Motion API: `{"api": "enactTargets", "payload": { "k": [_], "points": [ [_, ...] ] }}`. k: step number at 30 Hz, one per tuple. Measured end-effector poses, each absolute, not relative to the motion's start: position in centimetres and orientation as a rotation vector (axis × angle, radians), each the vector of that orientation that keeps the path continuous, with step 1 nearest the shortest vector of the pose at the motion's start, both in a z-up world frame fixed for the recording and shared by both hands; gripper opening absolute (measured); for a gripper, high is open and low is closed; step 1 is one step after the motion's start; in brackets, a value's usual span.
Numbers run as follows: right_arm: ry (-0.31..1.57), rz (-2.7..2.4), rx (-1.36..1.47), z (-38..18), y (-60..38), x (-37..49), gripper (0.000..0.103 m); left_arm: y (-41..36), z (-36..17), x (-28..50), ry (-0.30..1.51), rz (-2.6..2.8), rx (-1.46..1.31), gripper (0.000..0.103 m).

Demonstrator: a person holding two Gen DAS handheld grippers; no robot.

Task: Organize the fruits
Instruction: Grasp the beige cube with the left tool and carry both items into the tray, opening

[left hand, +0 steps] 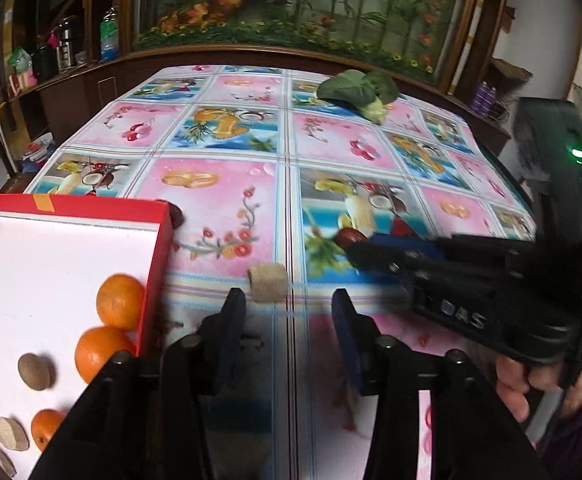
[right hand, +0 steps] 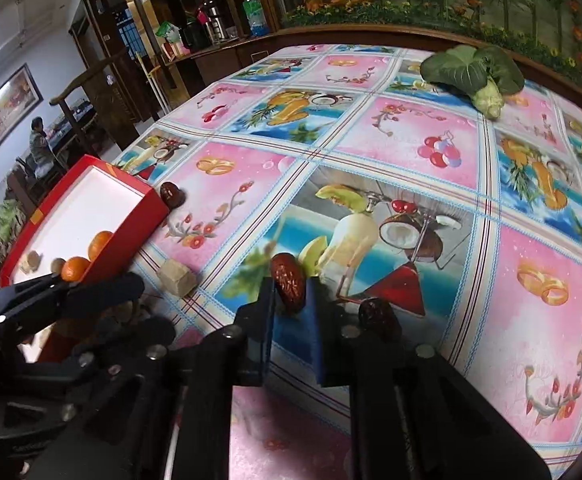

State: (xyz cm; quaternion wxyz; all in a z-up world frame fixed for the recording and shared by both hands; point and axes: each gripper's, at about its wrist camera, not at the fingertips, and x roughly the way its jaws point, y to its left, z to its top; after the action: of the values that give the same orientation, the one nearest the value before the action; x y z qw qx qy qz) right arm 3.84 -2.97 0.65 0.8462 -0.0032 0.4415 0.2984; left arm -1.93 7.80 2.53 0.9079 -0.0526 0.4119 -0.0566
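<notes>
Well, from the left wrist view, the red box point(left hand: 159, 240) fills the lower left of the frame, its white floor holding three oranges point(left hand: 120, 301) and several tan pieces; this is the only view that looks down onto that floor. A tan cylinder-shaped piece point(left hand: 268, 282) lies on the fruit-print tablecloth point(left hand: 219, 208) just above the left gripper point(left hand: 289, 312), whose jaws stand apart with nothing between them and the piece just beyond their tips. At right centre the right gripper point(left hand: 361, 246) reaches in sideways, a red date point(left hand: 349, 237) at its tip, and a hand point(left hand: 539, 380) on its handle shows at the lower right. A leafy green vegetable point(left hand: 355, 90) sits in the upper right, on the table's far side.

Over in the right wrist view, the grip is plain: the right gripper point(right hand: 291, 292) is clenched on the red date point(right hand: 287, 282), pinched between the black and blue fingers at lower centre. A second date point(right hand: 379, 316) lies on the cloth just right of the blue finger, hidden in the other view. A third date point(right hand: 172, 195) rests against the box's point(right hand: 131, 216) far corner at centre left. The left gripper point(right hand: 103, 288) shows at lower left beside the tan piece point(right hand: 177, 278). A seated person point(right hand: 39, 144) shows small at the far left edge.
</notes>
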Motion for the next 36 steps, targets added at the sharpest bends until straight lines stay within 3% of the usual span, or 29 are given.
{"api": "enactTargets", "payload": {
  "k": [2, 6, 9, 15, 21, 27, 36],
  "points": [
    [0.908, 0.635, 0.023, 1.4, -3.5, 3.7, 0.018, 7.5, 2.0, -1.0, 0.859, -0.097, -0.095, 0.052],
    [0.870, 0.623, 0.077, 2.5, -4.6, 3.5, 0.018, 7.2, 1.4, -0.2, 0.863, -0.098, -0.089, 0.048],
    [0.863, 0.621, 0.108, 2.8, -5.0, 3.6, 0.018, 7.0, 1.3, 0.0, 0.868, -0.117, -0.091, 0.022],
    [0.849, 0.617, 0.125, 2.9, -5.3, 3.3, 0.018, 6.8, 2.1, -1.2, 0.845, -0.154, -0.099, 0.022],
    [0.843, 0.640, 0.108, 2.9, -4.6, 1.8, 0.018, 8.3, 6.2, -6.7, 0.735, -0.219, -0.115, 0.022],
    [0.796, 0.791, 0.087, 4.7, -0.2, -2.7, 0.018, 15.3, 8.4, -13.1, 0.670, -0.076, -0.066, 0.022],
    [0.835, 1.077, -0.004, 5.1, 12.7, -11.1, 0.018, 24.3, 6.7, -16.8, 0.716, 0.107, -0.081, 0.022]
  ]
}}
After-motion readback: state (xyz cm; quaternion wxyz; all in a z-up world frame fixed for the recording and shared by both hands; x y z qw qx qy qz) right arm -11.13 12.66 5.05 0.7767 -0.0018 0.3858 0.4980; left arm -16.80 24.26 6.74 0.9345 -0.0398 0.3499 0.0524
